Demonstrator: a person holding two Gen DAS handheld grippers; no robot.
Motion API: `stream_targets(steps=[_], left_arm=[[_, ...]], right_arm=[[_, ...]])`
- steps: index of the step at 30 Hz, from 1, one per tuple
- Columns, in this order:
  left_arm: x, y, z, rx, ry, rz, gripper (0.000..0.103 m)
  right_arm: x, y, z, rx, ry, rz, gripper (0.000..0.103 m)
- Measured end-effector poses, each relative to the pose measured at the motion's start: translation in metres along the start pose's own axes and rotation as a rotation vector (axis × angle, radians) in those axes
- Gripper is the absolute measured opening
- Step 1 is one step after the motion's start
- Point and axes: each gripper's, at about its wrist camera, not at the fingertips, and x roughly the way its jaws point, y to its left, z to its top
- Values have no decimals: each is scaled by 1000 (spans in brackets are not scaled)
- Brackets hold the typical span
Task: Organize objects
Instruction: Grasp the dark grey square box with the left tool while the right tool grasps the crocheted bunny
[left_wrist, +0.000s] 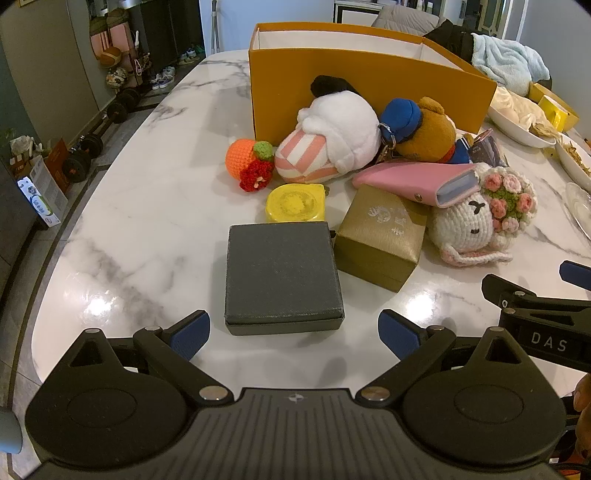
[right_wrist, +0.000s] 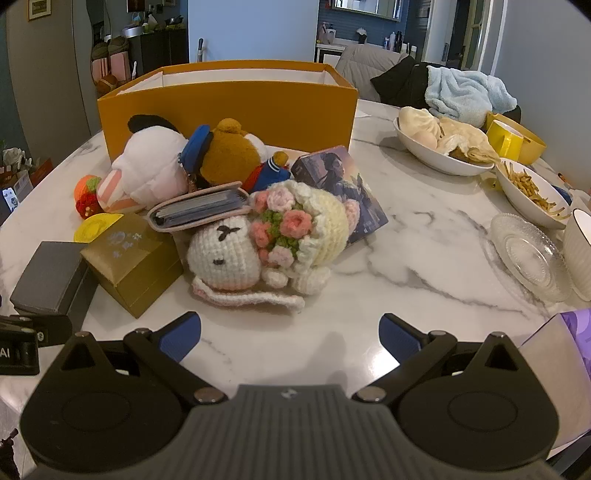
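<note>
Plush toys (left_wrist: 332, 133), a grey box (left_wrist: 282, 273) and a gold box (left_wrist: 380, 236) sit piled mid-frame before an open orange box (left_wrist: 369, 74).

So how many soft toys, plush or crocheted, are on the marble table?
4, though others may be hidden. Orange crocheted fruit at the pile's left, white plush with pink stripes against the orange box, brown bear in blue cap beside it, white crocheted bunny with flowers nearest the right gripper.

You can read "DAS" in white capitals on the right gripper (left_wrist: 546, 291) body. "AI" shows on the left gripper (right_wrist: 22, 332) body. The gold box (left_wrist: 380, 236) carries silver characters, not legible.
</note>
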Motion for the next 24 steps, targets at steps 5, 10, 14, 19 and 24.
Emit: stream_targets(steps=[5, 10, 14, 19, 24], left_arm=[[0, 0, 0, 10, -1, -9, 103], [1, 1, 0, 18, -9, -12, 103], [4, 8, 5, 16, -19, -23, 103], [13, 16, 11, -9, -6, -47, 103], [24, 18, 15, -3, 7, -52, 103]], right_arm=[[0, 1, -1, -2, 0, 2, 102], [1, 3, -3, -3, 1, 5, 102], [3, 3, -4, -5, 5, 7, 102], [9, 4, -2, -8, 12, 18, 102], [14, 2, 0, -14, 18, 29, 102]])
